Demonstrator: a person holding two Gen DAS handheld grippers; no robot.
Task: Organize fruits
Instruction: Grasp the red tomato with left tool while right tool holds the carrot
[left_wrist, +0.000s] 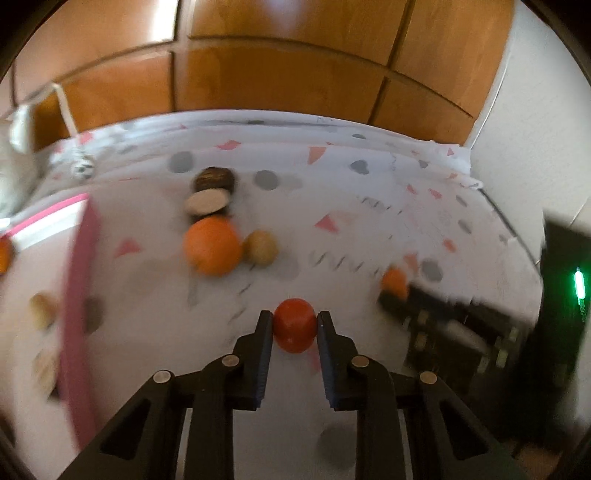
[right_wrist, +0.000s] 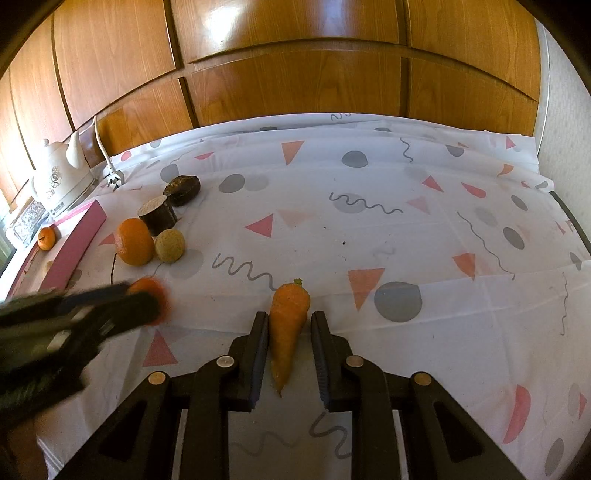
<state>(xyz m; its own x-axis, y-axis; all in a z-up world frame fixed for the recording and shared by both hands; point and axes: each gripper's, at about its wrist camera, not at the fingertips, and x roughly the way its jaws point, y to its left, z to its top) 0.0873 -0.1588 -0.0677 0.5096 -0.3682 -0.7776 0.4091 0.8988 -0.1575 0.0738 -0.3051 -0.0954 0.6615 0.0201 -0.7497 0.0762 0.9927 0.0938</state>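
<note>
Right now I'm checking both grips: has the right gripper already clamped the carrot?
No: the right gripper straddles the carrot, but a gap shows beside its right finger.

Left wrist view motion-blurred throughout; right wrist view sharp except the blurred left gripper (right_wrist: 147, 299); glare on wood panels (right_wrist: 229, 22) at top, fisheye-curved edges

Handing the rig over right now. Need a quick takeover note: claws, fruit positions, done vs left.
Left claw: shut on the red fruit, just right of the pink tray.
Right claw: open around the carrot on the tablecloth; jaws not pressing it.
In the tray: a small orange and some blurred pale items.
Left on the cloth: big orange, pale round fruit, two dark cut pieces, carrot.
</note>
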